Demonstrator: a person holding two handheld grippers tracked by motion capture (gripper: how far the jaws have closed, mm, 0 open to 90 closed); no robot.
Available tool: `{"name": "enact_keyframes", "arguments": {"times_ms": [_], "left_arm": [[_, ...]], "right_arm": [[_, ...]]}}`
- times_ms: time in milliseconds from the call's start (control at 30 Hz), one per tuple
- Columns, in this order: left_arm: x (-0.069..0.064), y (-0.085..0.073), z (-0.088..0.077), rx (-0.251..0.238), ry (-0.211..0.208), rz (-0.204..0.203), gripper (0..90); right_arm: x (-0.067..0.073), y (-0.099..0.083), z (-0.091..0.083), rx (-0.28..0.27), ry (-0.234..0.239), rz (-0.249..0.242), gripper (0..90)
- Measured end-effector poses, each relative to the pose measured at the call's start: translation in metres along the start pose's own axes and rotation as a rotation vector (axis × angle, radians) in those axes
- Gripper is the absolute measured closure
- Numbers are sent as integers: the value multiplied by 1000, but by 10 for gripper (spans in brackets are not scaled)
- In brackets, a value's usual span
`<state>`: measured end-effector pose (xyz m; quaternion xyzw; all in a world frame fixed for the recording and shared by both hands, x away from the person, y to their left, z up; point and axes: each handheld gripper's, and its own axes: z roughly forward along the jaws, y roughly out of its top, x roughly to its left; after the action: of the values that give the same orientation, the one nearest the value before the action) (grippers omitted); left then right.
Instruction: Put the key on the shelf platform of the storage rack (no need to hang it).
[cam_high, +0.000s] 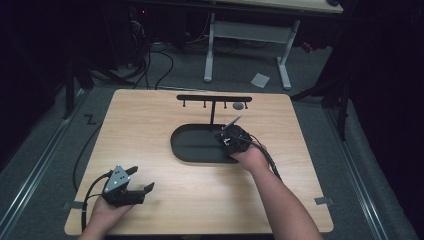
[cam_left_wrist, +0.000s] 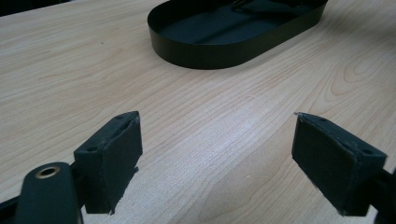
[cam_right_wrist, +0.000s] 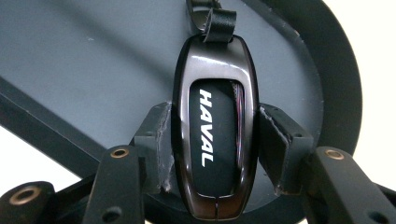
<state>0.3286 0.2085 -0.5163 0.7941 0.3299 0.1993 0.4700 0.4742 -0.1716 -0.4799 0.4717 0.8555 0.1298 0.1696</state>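
I have the right gripper (cam_right_wrist: 212, 140) clamped on a car key fob (cam_right_wrist: 214, 126), one of its fingers (cam_right_wrist: 156, 142) pressed to each long flank at mid-body. The fob sits over the right end of the black oval tray (cam_high: 181, 150), just above the tray floor or resting on it; I cannot tell which. It looks small, light and rigid, but its glossy curved shell should be slippery, so I judge the waist, where the sides run nearly parallel, the safest hold. It is a dark, polished, elongated oval with a black inset reading HAVAL in white, and a short black strap loop (cam_right_wrist: 215, 21) at its far end. My left gripper (cam_high: 131, 186) rests on the wooden surface (cam_high: 280, 185) well to the near-left of the tray, its fingers (cam_left_wrist: 109, 158) wide apart and empty. Behind the tray stands a black hook rack (cam_high: 214, 99).
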Motion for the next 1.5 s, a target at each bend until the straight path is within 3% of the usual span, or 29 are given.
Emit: {"name": "enact_keyframes", "arguments": {"times_ms": [600,800,1100,1333,1433,1500], "left_arm": [[1,0,-1,-1,2,-1,168],[0,0,0,0,0,1,168],[0,0,1,1,-3,0,169],[-2,0,2,4,-3,7,168],[-2,0,3,6,-3,8,168],[-2,0,4,8,-3,8,168]], "right_arm": [[0,-1,16,19,28,54,484],[-1,-1,16,12,34,56,405],[-4,-3,0,-24,42,78,395],[-5,-18,-16,-67,59,102,393],[-3,-25,-21,-79,43,81,382],[-4,-31,-25,-106,55,101,382]]}}
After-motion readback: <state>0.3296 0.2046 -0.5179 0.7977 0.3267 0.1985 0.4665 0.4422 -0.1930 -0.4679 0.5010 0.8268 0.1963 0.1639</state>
